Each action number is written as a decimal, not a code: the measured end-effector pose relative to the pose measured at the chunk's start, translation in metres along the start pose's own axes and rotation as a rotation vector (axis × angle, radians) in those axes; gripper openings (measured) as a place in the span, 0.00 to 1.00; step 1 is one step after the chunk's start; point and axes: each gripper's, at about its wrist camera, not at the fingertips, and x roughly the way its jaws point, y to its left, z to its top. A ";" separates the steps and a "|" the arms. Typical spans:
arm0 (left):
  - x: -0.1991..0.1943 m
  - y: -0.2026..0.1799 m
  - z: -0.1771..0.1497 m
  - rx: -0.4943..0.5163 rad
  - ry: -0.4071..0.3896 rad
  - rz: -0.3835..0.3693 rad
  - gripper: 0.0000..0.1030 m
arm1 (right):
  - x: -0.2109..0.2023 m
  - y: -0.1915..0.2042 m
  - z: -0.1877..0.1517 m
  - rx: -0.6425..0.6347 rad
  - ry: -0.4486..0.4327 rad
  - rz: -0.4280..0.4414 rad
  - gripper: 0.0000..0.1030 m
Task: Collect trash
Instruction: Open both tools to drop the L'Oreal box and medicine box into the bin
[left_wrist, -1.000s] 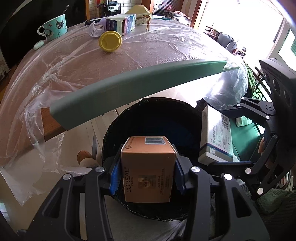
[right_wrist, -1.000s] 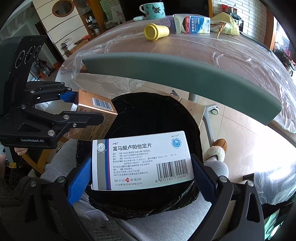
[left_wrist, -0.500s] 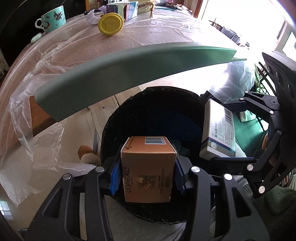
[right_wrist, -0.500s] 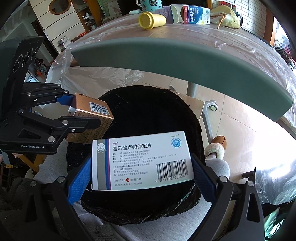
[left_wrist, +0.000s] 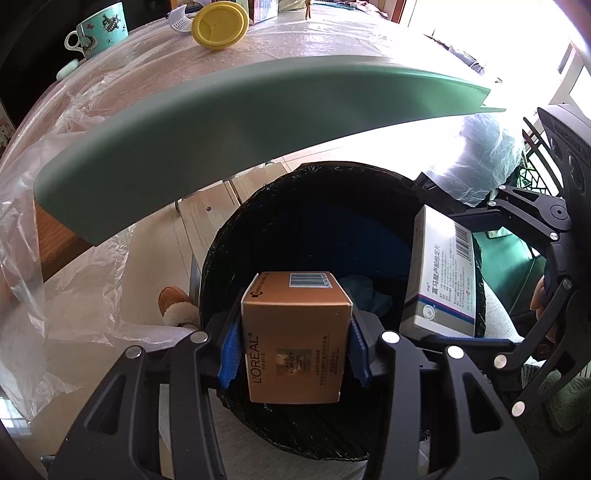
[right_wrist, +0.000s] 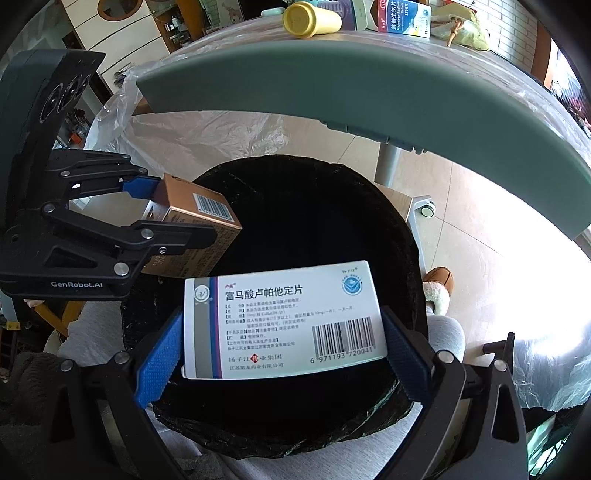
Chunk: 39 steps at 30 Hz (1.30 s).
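Observation:
My left gripper is shut on a brown L'Oreal carton, its blue pads pressed on both sides. That carton also shows at the left of the right wrist view, over the bin's rim. My right gripper is shut on a flat white medicine box with a barcode; the same medicine box appears at the right in the left wrist view. Both boxes hang above the mouth of a round bin lined with a black bag, which rests between a person's knees.
The table's grey-green edge arches just beyond the bin. On its plastic cover lie a yellow cup, a teal mug and a blue-white carton. A slippered foot is on the tiled floor beside the bin.
Both grippers have sunk toward the bin with their boxes still held; the bin's mouth looks larger and the table edge sits higher in both views.

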 end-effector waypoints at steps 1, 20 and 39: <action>0.001 0.001 0.000 -0.001 0.002 0.000 0.47 | 0.001 0.000 -0.001 -0.002 0.001 -0.003 0.94; 0.010 0.002 0.000 0.015 -0.007 -0.012 0.51 | 0.013 0.009 -0.007 -0.021 0.003 -0.032 0.94; -0.098 -0.004 0.015 0.009 -0.292 -0.035 0.96 | -0.129 -0.033 0.018 0.090 -0.403 -0.134 0.96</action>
